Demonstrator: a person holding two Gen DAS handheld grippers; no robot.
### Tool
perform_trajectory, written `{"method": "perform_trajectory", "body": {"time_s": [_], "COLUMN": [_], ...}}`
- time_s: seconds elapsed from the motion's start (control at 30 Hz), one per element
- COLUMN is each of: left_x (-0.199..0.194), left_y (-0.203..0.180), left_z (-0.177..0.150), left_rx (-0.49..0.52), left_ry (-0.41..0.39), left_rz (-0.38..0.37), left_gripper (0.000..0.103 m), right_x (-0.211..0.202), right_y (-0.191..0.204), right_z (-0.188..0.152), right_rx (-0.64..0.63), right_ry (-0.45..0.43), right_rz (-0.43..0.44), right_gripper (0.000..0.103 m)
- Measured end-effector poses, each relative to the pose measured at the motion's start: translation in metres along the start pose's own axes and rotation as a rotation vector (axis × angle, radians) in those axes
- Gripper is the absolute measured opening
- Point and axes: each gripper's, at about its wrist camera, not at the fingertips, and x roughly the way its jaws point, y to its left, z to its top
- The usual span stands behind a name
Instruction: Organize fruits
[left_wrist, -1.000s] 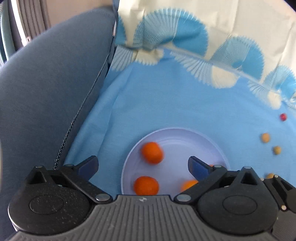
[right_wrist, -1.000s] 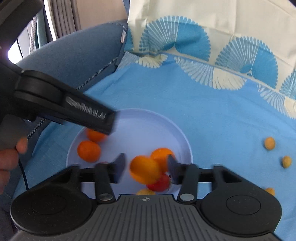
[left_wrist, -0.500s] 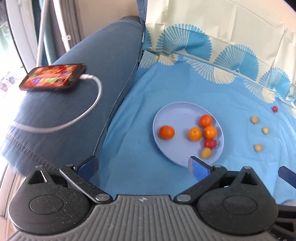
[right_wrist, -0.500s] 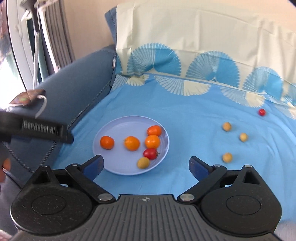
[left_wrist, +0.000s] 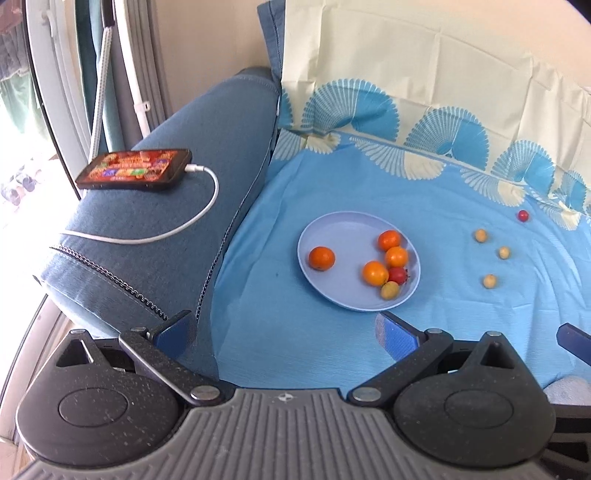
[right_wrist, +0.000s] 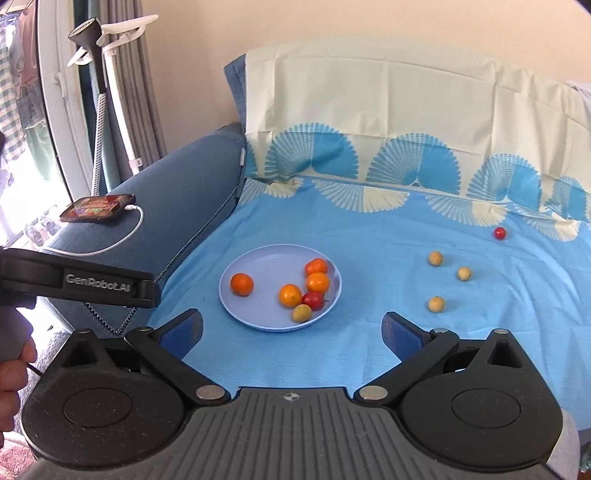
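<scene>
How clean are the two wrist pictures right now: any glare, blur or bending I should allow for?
Left wrist view: sharp on the plate; window at the left edge blown out white; fisheye curves the curtain lines. Right wrist view: also sharp, fruits crisp; same window glare at left; corners dark and rounded.

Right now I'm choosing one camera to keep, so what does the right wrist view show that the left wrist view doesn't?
Only the right wrist view shows the clothes steamer, the person's hand and the right gripper, open and empty. Only the left wrist view shows the left gripper, open and empty, from behind. Both show the plate of fruit, three loose yellow fruits, a loose red one and the phone.
</scene>
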Motion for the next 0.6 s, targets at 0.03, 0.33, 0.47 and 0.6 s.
{"method": "perform_trajectory", "body": {"time_s": [0.03,0.33,0.47,0.6], "left_x": [-0.003,-0.015,-0.011,-0.011], "left_y": [-0.001,0.003,-0.001,-0.003], "left_z": [0.000,0.002,0.006,0.008], "left_rx": [0.001,-0.007,0.006,-0.009], "left_ry": [-0.008,-0.036,-0.021,-0.036], "left_rz": [-0.001,-0.016,0.000,-0.011], "left_gripper": [0.103,0.103,0.103,0.103], "right_x": [-0.002,-0.014,-0.015,-0.016], "right_y": [0.000,0.002,0.002,-0.006], "right_z": [0.000,0.000,0.002,0.001], "right_rx": [0.003,-0.006,-0.008,0.009], "right_ry": [-0.002,-0.031,-0.042,-0.045], "right_rz": [0.000,-0.015,-0.020,-0.018], "right_gripper": [0.102,0.102,0.102,0.102]}}
